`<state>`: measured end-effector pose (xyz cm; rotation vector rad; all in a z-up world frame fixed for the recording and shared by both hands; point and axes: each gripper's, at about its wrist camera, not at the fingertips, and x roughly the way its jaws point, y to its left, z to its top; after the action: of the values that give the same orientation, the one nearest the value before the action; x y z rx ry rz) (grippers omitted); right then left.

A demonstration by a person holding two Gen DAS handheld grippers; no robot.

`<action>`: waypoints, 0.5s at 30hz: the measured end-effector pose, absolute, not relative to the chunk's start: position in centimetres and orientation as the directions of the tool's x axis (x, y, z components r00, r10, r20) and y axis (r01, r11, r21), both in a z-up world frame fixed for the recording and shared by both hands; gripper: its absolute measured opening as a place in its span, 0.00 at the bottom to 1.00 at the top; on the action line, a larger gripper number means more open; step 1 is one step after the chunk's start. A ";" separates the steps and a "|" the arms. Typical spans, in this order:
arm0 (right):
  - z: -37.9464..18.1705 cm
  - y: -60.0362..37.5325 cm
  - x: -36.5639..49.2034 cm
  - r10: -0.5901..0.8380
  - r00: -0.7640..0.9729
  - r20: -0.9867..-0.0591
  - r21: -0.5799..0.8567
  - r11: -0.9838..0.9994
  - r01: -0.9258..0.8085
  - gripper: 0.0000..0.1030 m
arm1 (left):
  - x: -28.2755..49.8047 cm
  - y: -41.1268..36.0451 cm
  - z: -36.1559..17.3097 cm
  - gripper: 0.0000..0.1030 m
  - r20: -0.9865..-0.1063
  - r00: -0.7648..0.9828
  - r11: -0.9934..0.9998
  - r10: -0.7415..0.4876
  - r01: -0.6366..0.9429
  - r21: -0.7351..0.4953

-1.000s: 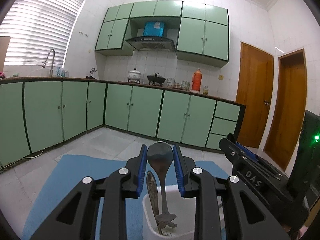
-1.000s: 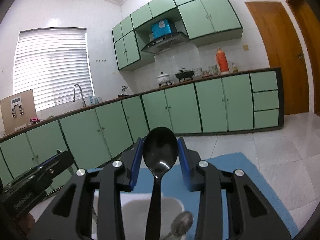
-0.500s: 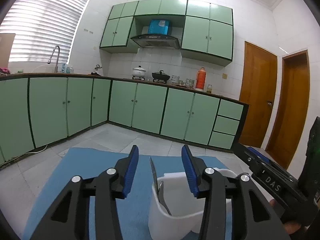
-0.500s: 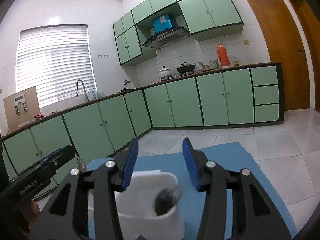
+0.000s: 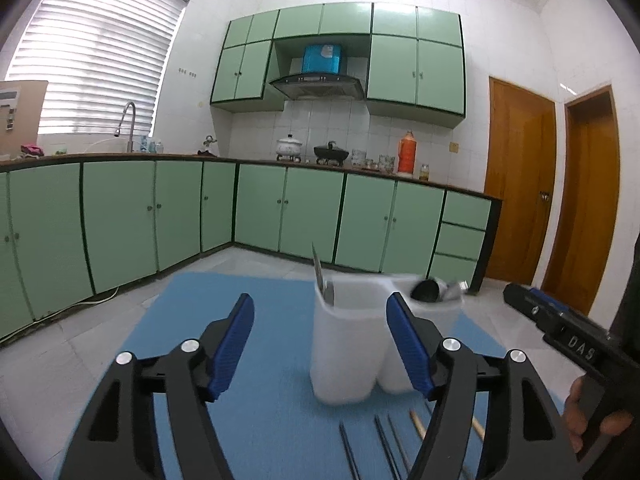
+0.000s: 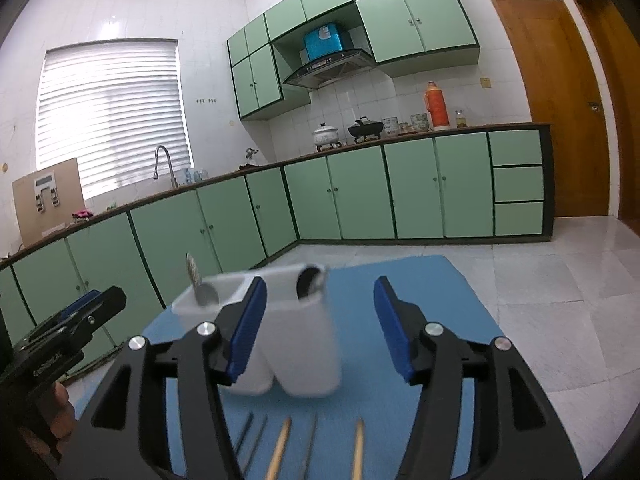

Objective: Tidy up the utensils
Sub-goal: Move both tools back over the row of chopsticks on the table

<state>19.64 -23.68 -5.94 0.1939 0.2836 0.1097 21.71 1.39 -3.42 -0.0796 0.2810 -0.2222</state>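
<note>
1. Both left tongs [image 5: 320, 346] and right tongs [image 6: 316, 328] gape wide, empty, near the white utensil holder [image 5: 348, 344] on the blue mat [image 5: 260, 420].
2. Chopsticks [image 6: 280, 448] lie loose nearby; a careless reach may topple the holder or scatter them.

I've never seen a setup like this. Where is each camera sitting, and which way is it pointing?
Left wrist: on the left gripper, looking forward over its open blue fingers at the white holder; the right gripper shows at right.
Right wrist: on the right gripper, jaws open, facing the same holder; the left gripper shows at left.
Both share holder, blue mat, chopsticks.
</note>
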 end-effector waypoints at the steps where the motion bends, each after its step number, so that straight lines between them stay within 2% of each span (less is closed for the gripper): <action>1: -6.3 -23.8 18.6 0.135 0.952 -0.275 0.210 0.975 -0.077 0.53 | 21.0 1.4 -3.7 0.66 -0.271 0.935 0.972 -0.230 0.208 -0.109; 10: -10.5 -24.5 11.3 0.079 0.920 -0.383 0.182 0.983 -0.009 0.54 | 14.6 1.1 -7.4 0.72 -0.363 0.909 0.979 -0.204 0.194 -0.064; 15: -13.1 -24.4 7.3 0.076 0.886 -0.457 0.185 0.983 0.012 0.55 | 11.3 1.1 -9.5 0.78 -0.409 0.893 0.981 -0.190 0.184 -0.052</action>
<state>7.34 -24.43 -13.15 0.1857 0.4815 0.0333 11.29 1.09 -9.49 -0.0121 0.4253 -0.1940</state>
